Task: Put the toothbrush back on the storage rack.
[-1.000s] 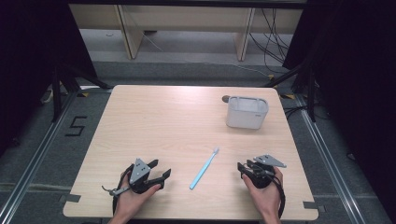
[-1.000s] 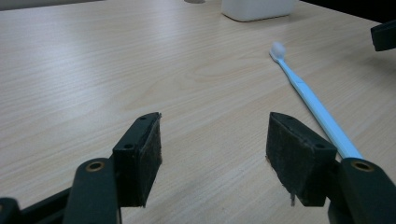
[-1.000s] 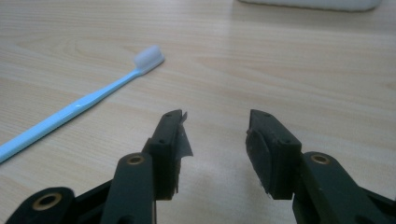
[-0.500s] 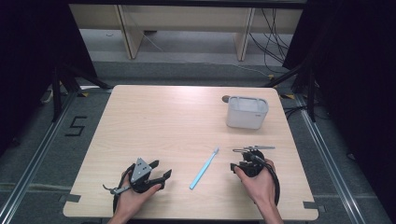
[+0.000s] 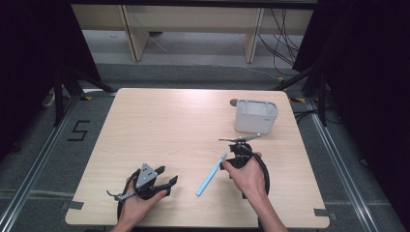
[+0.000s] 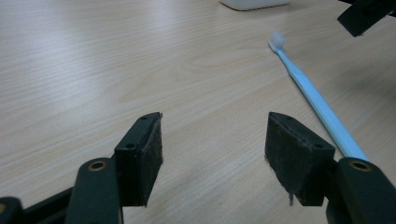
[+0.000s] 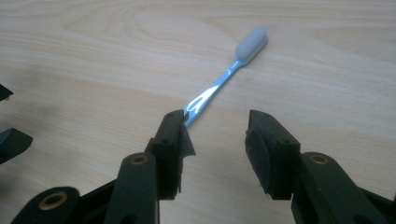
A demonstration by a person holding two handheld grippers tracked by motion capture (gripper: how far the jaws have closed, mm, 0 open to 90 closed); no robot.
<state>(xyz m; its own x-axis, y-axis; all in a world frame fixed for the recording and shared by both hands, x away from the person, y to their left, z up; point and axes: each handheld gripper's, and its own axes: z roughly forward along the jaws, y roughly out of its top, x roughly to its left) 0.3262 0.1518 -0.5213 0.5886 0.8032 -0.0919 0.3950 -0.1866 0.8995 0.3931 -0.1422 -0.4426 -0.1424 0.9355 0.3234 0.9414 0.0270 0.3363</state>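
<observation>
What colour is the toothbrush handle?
Light blue; the toothbrush shows best in the left gripper view.

left gripper [image 5: 164, 186] sits low near the table's near edge, gripped from behind by the left hand [image 5: 138, 203], jaws spread apart with nothing between them. right gripper [image 5: 240, 147] is held further in by the right hand [image 5: 246, 174], jaws apart too.

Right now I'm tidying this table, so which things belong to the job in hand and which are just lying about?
In the job:
- blue toothbrush
- right gripper, open, above its handle

Lying about:
- white container
- left gripper, open, idle
</observation>
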